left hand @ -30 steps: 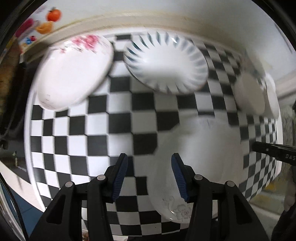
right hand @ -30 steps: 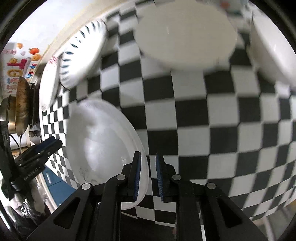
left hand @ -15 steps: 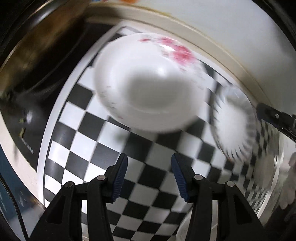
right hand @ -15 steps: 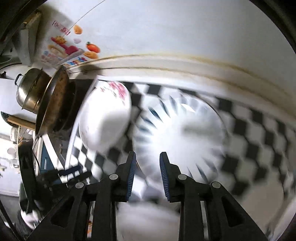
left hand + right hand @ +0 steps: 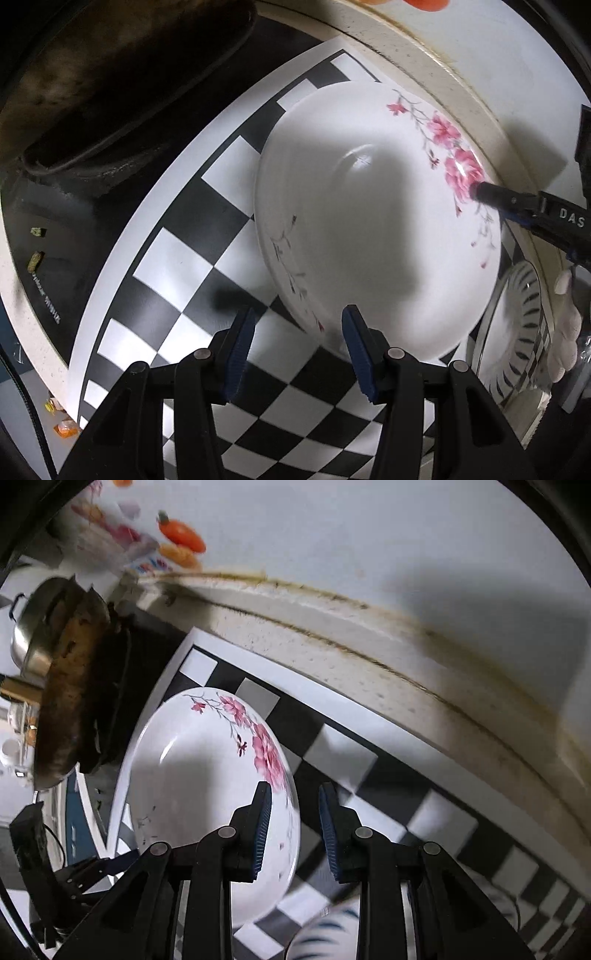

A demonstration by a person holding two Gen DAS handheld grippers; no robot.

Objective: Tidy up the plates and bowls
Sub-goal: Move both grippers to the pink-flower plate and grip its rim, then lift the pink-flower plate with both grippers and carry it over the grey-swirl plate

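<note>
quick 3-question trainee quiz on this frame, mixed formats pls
1. True or false: the left gripper is shut on the floral plate.
2. Which dish has the right gripper come up to? A) floral plate B) striped dish C) steel pot
3. Fill in: the dishes sit on a black-and-white ___ mat.

Key: 1 false, its jaws stand open at the rim with nothing gripped. 2 A. 3 checkered.

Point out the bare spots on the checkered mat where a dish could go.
Free: the checkered mat between the white floral plate and the dark stovetop, and behind the plate toward the wall. Crowded: the side with the blue-striped white dish.
</note>
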